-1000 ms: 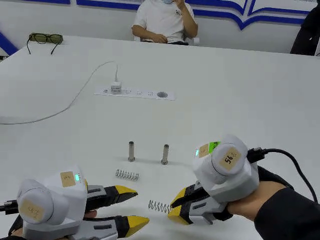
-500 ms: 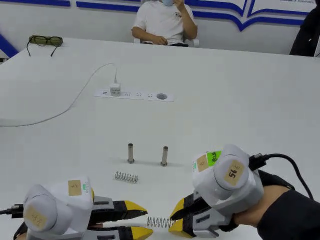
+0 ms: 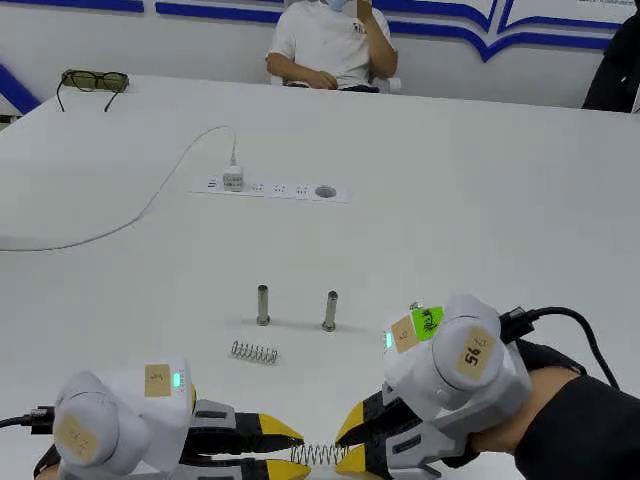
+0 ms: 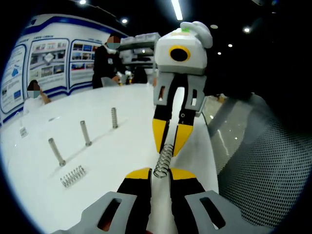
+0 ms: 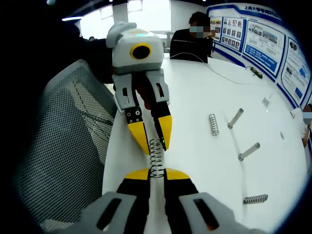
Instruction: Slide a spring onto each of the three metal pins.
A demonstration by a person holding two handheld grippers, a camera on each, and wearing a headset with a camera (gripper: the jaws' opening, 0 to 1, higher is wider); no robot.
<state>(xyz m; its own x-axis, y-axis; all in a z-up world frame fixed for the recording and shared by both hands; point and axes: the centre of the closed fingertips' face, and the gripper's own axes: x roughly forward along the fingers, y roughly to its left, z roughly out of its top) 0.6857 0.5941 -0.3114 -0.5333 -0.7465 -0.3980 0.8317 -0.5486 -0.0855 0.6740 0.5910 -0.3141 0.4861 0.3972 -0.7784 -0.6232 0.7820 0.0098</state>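
Right gripper (image 3: pixel 345 450) pinches one end of the spring (image 3: pixel 318 455) low over the table (image 3: pixel 480 200). Left gripper (image 3: pixel 298 452), jaws narrow, surrounds the other end, grip unclear. Beyond stand a bare pin (image 3: pixel 263 304) and a second pin (image 3: pixel 330 310), with a loose spring (image 3: pixel 254 351) lying nearby.

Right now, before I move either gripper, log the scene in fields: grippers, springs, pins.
right gripper: shut on one end of held spring
left gripper: shut on its other end
bare pins: two, upright on table
third pin: upright, wears fitted spring
loose spring: lying on table beside bare pins
left to do: two pins
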